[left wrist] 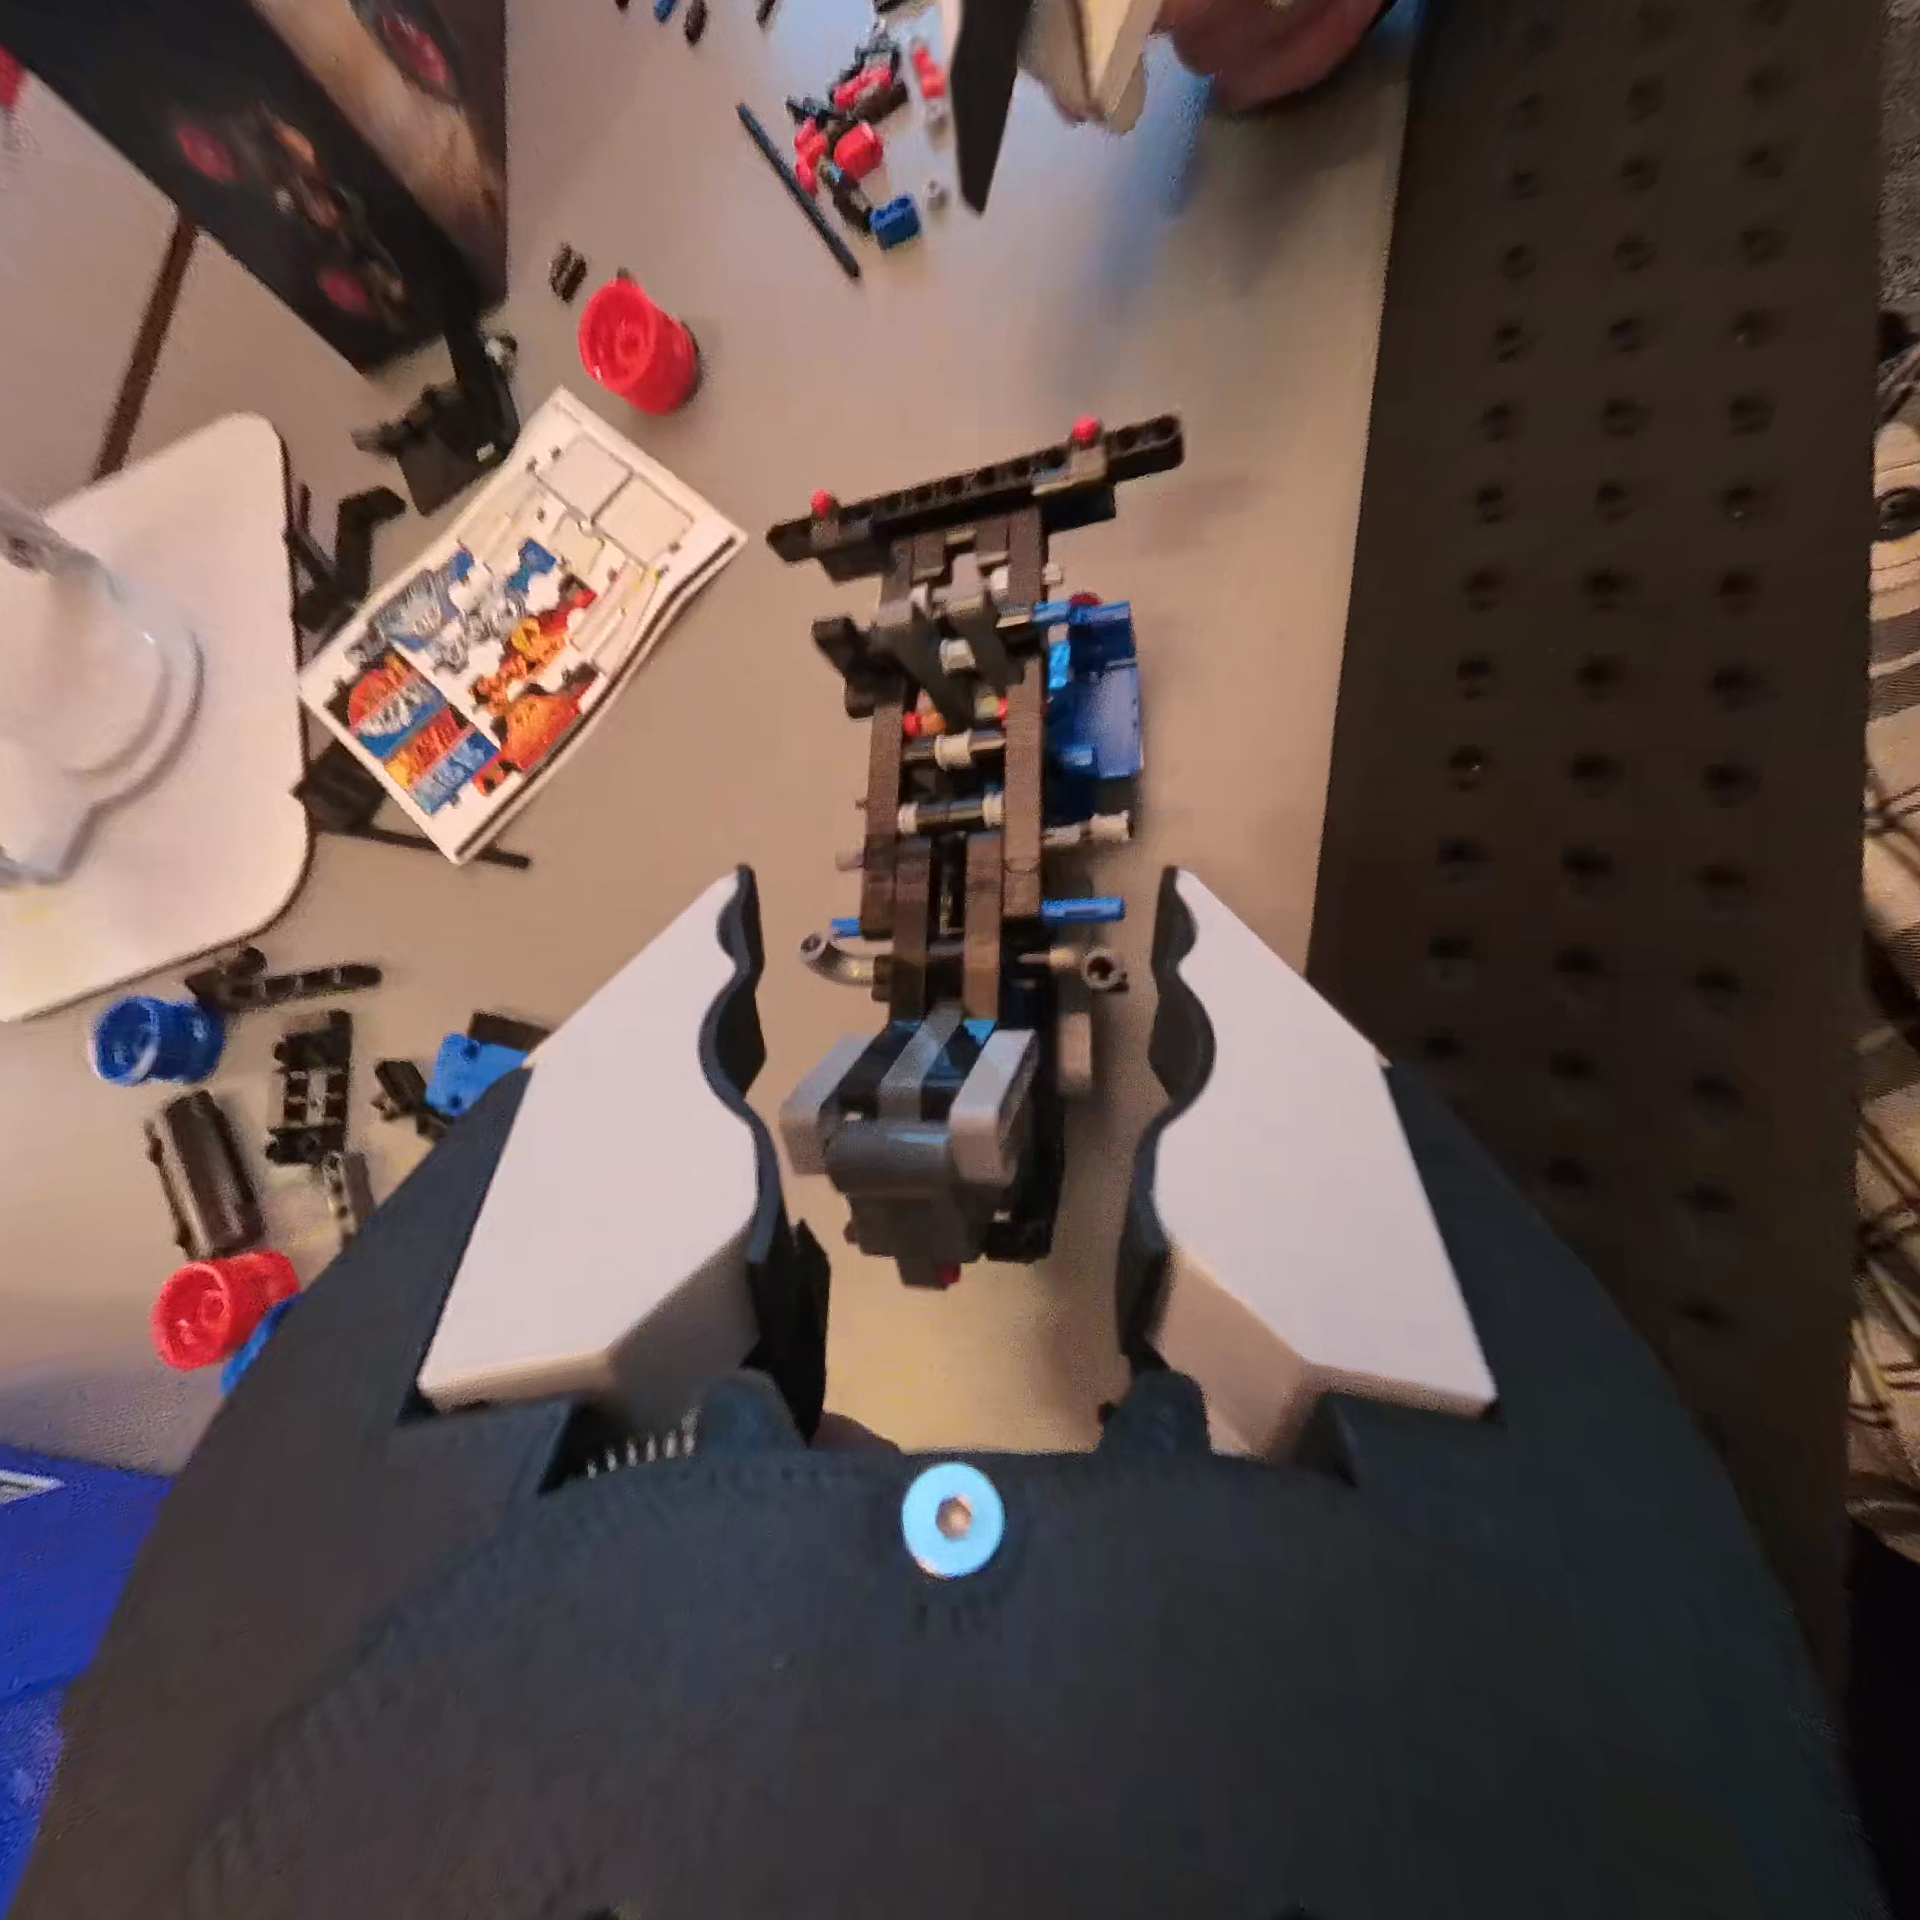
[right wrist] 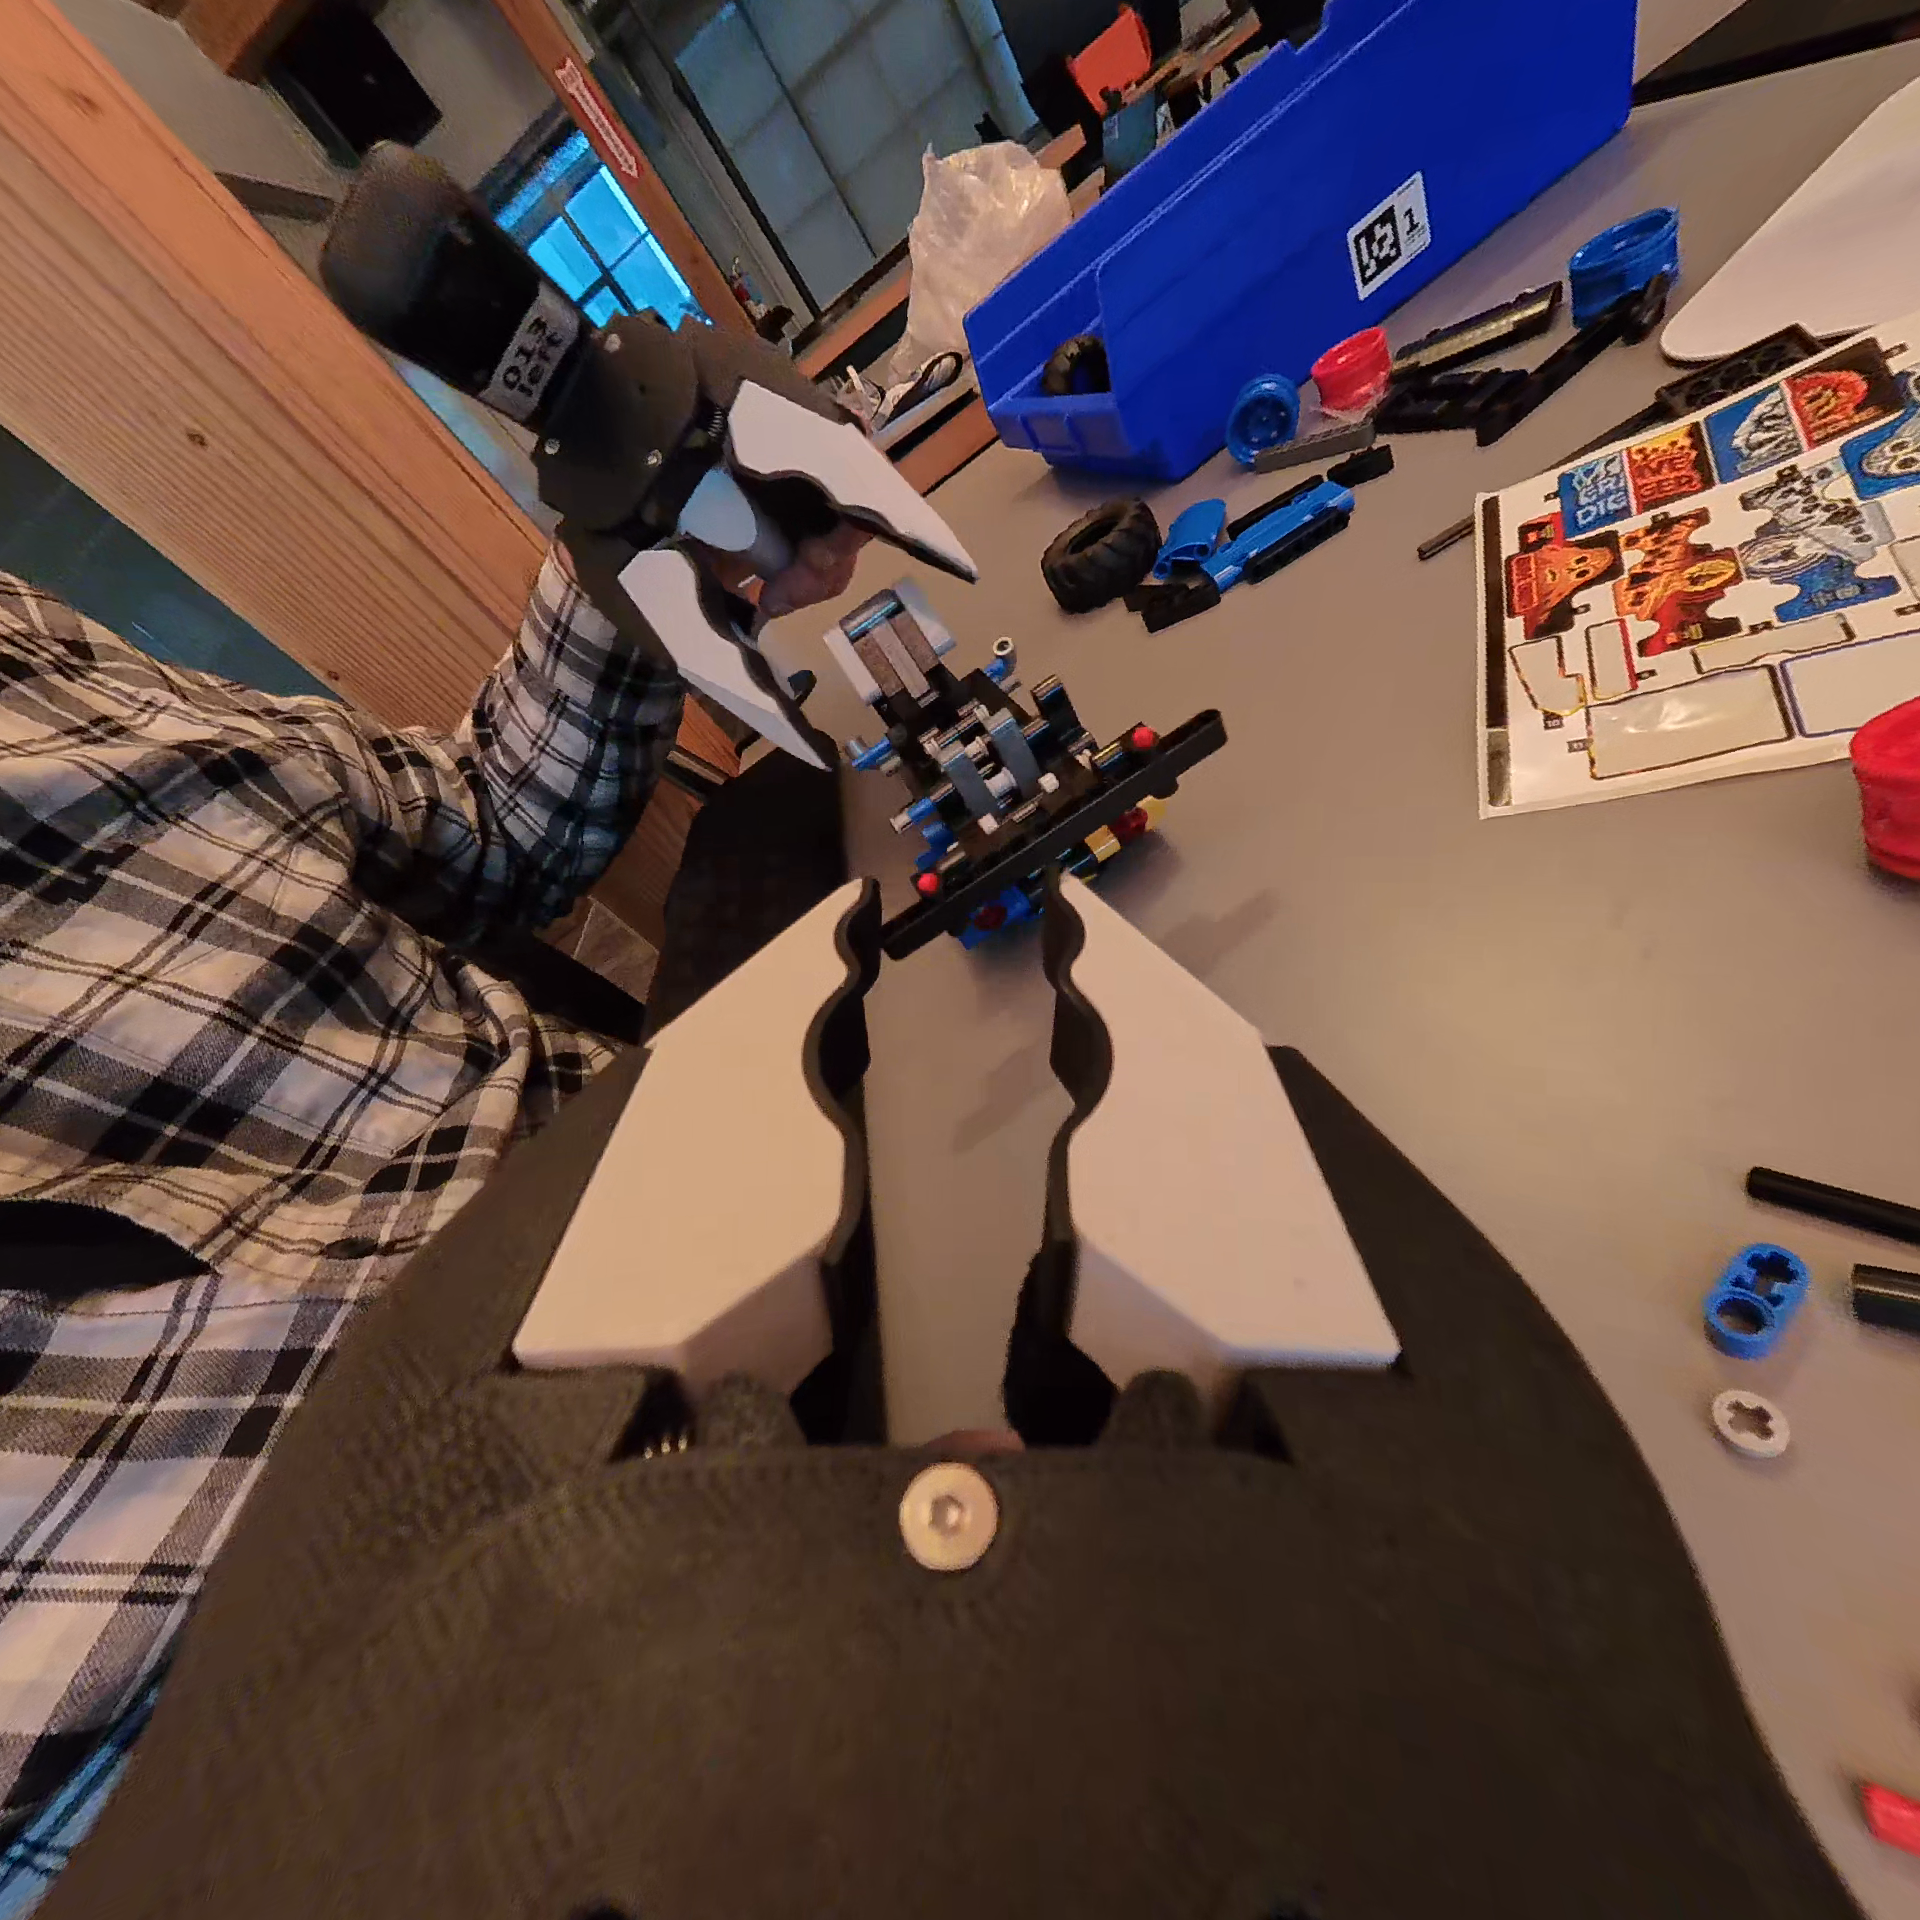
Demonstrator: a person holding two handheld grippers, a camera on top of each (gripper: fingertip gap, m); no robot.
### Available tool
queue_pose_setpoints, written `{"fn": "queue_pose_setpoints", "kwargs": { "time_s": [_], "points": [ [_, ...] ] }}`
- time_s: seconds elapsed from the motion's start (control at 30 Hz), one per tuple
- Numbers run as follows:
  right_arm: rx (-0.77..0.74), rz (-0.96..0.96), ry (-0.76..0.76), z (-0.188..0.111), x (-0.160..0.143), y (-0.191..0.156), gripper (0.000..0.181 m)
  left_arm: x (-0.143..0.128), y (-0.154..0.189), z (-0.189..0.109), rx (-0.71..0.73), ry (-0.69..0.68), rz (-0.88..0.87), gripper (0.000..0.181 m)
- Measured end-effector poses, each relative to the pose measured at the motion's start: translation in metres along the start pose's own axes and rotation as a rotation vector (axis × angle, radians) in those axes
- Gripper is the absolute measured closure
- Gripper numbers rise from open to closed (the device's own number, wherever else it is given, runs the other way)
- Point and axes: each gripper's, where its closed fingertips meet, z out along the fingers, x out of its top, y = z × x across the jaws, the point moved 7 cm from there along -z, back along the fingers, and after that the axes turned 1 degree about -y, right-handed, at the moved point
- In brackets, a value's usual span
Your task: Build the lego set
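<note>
The partly built lego chassis (left wrist: pixel 956 748), black with grey and blue parts and a long black cross beam (left wrist: pixel 977 488) at its far end, lies on the grey table. My left gripper (left wrist: pixel 956 878) is open and empty. It hovers over the chassis's near end, with its fingers on either side of the grey block (left wrist: pixel 914 1112). In the right wrist view the chassis (right wrist: pixel 997 769) lies just ahead of my right gripper (right wrist: pixel 958 883), which is open and empty with its tips close to the cross beam. The left gripper (right wrist: pixel 902 667) shows beyond, above the chassis.
A sticker sheet (left wrist: pixel 520 634) lies left of the chassis. A red hub (left wrist: pixel 634 343), a blue hub (left wrist: pixel 156 1039) and black parts lie scattered about. There is also a blue bin (right wrist: pixel 1299 239), a black tyre (right wrist: pixel 1101 551), a blue connector (right wrist: pixel 1756 1299) and a dark perforated panel (left wrist: pixel 1610 727) beyond the table edge. The left gripper's tips are roughly 15 cm from the right gripper's. Measured from the fingertips, the blue connector (right wrist: pixel 1756 1299) is 12 cm or so from the right gripper and 25 cm from the left. It turns up in the left wrist view (left wrist: pixel 895 204) as well.
</note>
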Motion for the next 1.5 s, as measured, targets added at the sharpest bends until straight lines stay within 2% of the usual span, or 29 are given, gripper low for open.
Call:
{"fn": "queue_pose_setpoints", "kwargs": {
  "time_s": [0.1, 0.3, 0.47, 0.67, 0.87, 1.1, 1.33, 1.5],
  "points": [
    [-0.001, -0.010, -0.008, 0.001, -0.001, -0.001, 0.151, -0.013, -0.001, 0.006, -0.011, -0.017, -0.041, 0.105],
    [-0.007, -0.020, 0.000, -0.002, 0.000, -0.001, 0.150, -0.014, 0.002, 0.010, -0.028, 0.040, -0.117, 0.119],
    [-0.019, -0.040, -0.016, 0.000, -0.001, -0.001, 0.149, -0.011, 0.005, 0.014, 0.003, 0.078, -0.177, 0.119],
    [-0.075, -0.090, -0.018, -0.001, 0.000, 0.001, 0.144, -0.004, 0.009, 0.027, 0.031, 0.115, -0.185, 0.110],
    [-0.160, -0.177, -0.033, 0.001, 0.003, 0.004, 0.135, 0.000, 0.000, 0.021, 0.034, 0.161, -0.160, 0.106],
    [-0.185, -0.195, -0.083, 0.009, 0.002, 0.008, 0.129, -0.013, 0.003, 0.024, -0.095, 0.086, -0.123, 0.096],
    [-0.242, -0.255, -0.140, 0.017, 0.009, 0.008, 0.130, -0.024, 0.005, 0.031, -0.095, 0.089, -0.149, 0.111],
    [-0.279, -0.274, -0.161, 0.014, 0.012, 0.008, 0.130, -0.032, 0.013, 0.038, -0.110, 0.068, -0.146, 0.114]
  ]
}}
